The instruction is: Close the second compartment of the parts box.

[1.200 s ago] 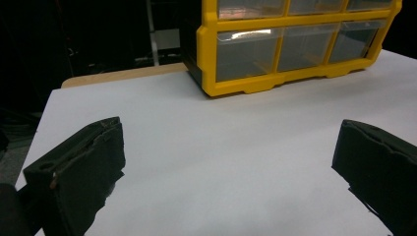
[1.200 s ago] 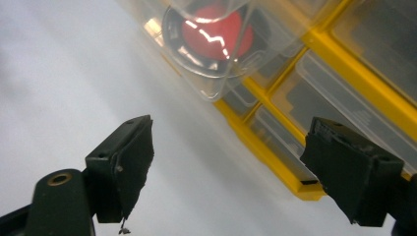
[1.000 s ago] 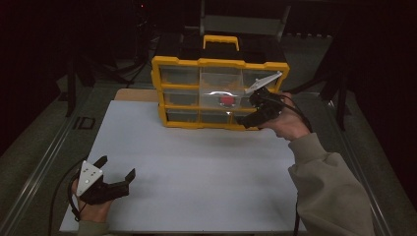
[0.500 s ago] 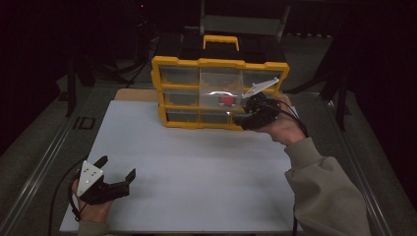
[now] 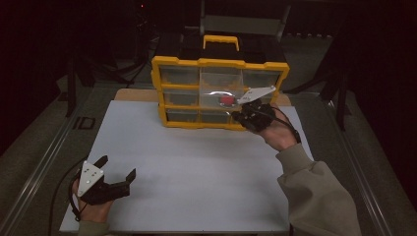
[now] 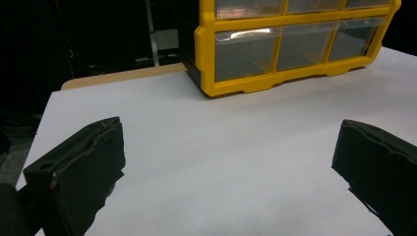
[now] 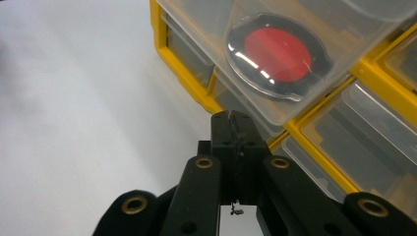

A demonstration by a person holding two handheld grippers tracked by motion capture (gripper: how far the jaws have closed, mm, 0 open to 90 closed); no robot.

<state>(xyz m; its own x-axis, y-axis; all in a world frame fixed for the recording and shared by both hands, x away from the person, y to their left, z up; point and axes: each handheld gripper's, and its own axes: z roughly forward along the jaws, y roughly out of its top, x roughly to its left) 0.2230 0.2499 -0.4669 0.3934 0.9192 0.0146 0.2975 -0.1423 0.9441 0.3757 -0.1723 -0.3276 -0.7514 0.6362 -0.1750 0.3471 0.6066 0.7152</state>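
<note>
**Right jaws close just below the pulled-out drawer**

The clear drawer (image 7: 275, 59) sits in the middle row of the yellow organiser (image 5: 219, 93), slid partway out toward the person, with a round black-rimmed red disc (image 7: 278, 54) lying in it. Directly beneath its front lip is the right gripper (image 7: 233, 123). Its jaws have just been closing and now stand pressed together — in the right gripper view no gap remains between the pads, and nothing can be made out between them. The tips lie just at the drawer's front edge; whether they pinch a thin lip there cannot be told. In the high view this gripper (image 5: 248, 115) rests against the organiser's front, the hand and sleeve trailing back to the right.

A second ago the jaws stood open in front of that drawer, so the closing reads as either a grip on the lip or a blunt tip made for pushing the drawer — the drawer is the work in hand.

Well apart, at the near left corner of the white sheet (image 5: 196, 177), the left gripper (image 5: 115, 172) rests spread wide and empty.
</note>
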